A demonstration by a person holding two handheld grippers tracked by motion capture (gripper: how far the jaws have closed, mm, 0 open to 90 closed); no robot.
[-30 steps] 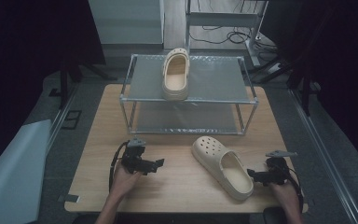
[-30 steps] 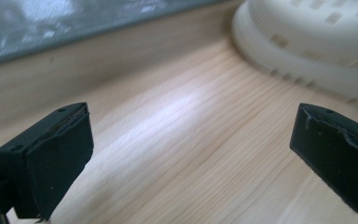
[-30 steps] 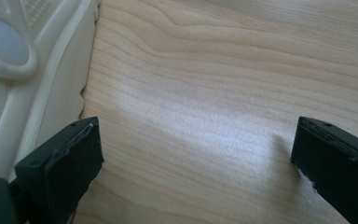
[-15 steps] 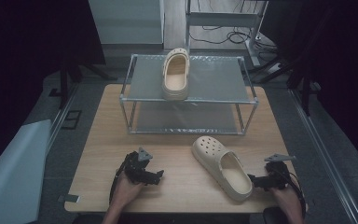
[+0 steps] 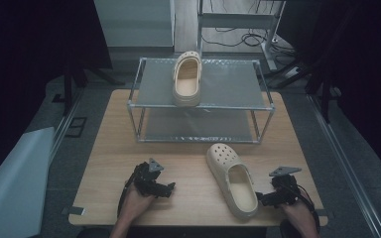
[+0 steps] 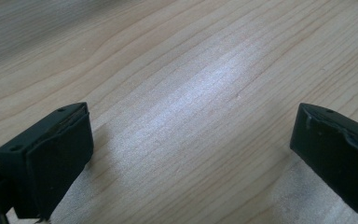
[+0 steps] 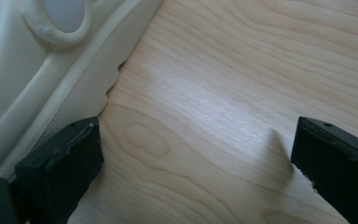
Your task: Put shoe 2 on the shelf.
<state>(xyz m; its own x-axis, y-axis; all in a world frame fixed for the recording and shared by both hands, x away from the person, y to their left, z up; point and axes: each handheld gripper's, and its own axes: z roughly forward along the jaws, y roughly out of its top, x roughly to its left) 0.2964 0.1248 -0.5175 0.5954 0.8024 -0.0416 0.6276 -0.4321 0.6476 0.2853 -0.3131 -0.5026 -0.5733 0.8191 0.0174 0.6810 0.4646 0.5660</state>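
While both jaws stand apart, I rest my right gripper (image 5: 262,197) beside the cream clog (image 5: 232,179); left gripper (image 5: 171,187) over bare counter (image 5: 188,166).

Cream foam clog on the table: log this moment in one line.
cream foam clog: on wooden table, ungrasped | right gripper: open, beside heel | left gripper: open

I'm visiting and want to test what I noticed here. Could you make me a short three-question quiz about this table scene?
1. True or false: both clogs lie on the table.
2. Which gripper is nearer the clog on the table: A) left gripper, B) right gripper?
3. Fill in: the jaws of both grippers stand ____.

Key:
1. False: one clog on the rack rests on the top shelf of the metal rack.
2. B: in the right gripper view the clog's side sits right beside one jaw.
3. Open, with bare wooden table between them.
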